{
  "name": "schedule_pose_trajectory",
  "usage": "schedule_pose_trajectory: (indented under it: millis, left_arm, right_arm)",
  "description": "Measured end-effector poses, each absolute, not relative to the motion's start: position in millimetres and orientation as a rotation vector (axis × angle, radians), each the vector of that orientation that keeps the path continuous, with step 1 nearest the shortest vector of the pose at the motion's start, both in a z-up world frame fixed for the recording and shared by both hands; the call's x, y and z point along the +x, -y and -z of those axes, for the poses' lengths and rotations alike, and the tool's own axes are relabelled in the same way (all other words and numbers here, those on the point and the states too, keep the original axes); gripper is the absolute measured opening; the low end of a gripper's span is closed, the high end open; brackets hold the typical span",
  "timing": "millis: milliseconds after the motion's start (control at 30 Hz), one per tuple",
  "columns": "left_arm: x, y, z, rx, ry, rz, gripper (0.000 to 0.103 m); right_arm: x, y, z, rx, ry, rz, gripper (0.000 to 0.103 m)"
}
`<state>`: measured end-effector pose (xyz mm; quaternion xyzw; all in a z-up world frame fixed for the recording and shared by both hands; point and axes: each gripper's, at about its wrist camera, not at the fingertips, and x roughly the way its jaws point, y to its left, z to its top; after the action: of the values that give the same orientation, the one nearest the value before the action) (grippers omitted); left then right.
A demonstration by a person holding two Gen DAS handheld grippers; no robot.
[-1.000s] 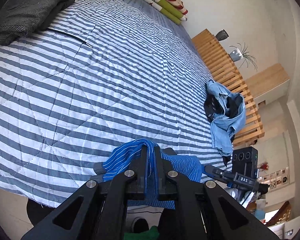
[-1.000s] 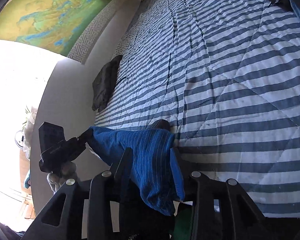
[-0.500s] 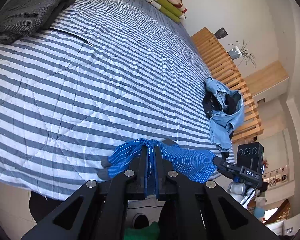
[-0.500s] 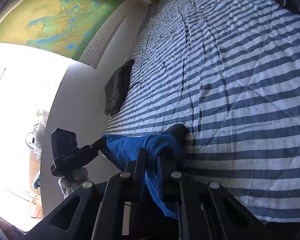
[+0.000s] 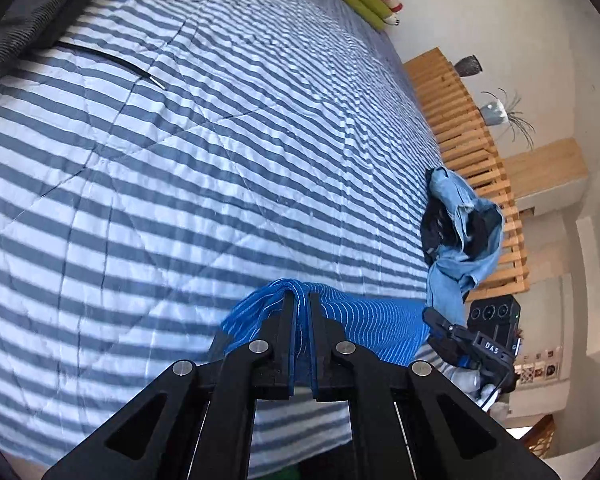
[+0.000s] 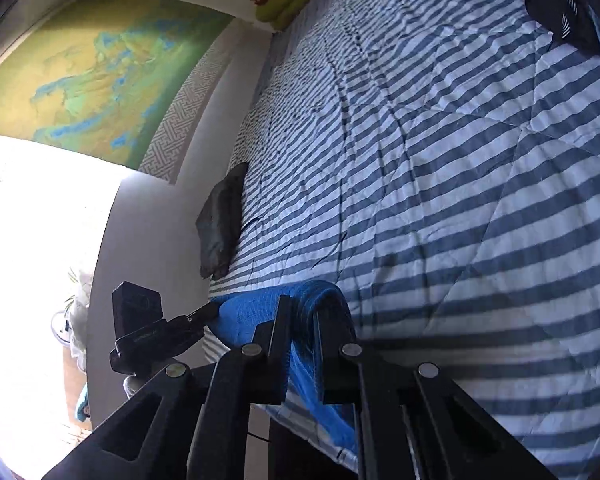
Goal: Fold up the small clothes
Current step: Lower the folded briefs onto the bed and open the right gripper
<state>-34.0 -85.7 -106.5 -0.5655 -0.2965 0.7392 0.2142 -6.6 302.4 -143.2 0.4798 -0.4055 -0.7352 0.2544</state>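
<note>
Now, with the left gripper [image 5: 298, 300] clamped on one end of the blue striped garment [image 5: 364, 320] and the right gripper [image 6: 302, 312], its jaws just closed, clamped on the other, you hold it stretched above the near edge of the striped bed cover [image 5: 220, 160]; judged next, lower it flat onto that cover.

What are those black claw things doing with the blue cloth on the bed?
A person holds a claw in each hand and is folding small clothes on the striped bed. The left claw and the right claw each pinch one end of the blue striped garment, stretched between them near the bed's edge. The right claw has just been closing on it. A light blue garment lies crumpled further along, and a folded grey garment sits at the other side.
</note>
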Motion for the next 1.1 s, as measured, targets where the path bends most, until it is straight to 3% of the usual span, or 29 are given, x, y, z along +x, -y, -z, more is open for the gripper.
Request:
schedule_pose_trajectory:
  millis: [200, 433, 667, 800, 933, 1000, 1067, 1100]
  left_arm:
    - [-95, 68, 136, -1.642, 0.792, -2.045, 0.005]
    - [-110, 95, 133, -1.6, 0.866, -2.139, 0.017]
    - [-77, 51, 101, -1.462, 0.564, -2.073, 0.017]
    - [-98, 38, 133, -1.603, 0.419, -2.212, 0.017]
    - [-101, 67, 144, -1.636, 0.57, -2.273, 0.019]
    - [-91, 75, 132, -1.588, 0.574, -2.276, 0.028]
    - [-76, 84, 122, -1.557, 0.58, -2.278, 0.052]
    - [-69, 87, 118, -1.539, 0.591, -2.265, 0.056]
  right_arm:
    - [-62, -311, 184, 1.411, 1.157, 2.04, 0.008]
    - [-74, -313, 200, 1.463, 1.156, 2.044, 0.008]
    - [-72, -316, 202, 1.46, 1.175, 2.037, 0.008]
    - [-67, -321, 196, 1.442, 1.201, 2.081, 0.008]
    - [-62, -322, 196, 1.483, 1.215, 2.076, 0.013]
    - [-56, -326, 188, 1.487, 1.164, 2.102, 0.019]
    - [-47, -331, 179, 1.465, 1.127, 2.137, 0.028]
    - [-41, -333, 176, 1.459, 1.107, 2.151, 0.031]
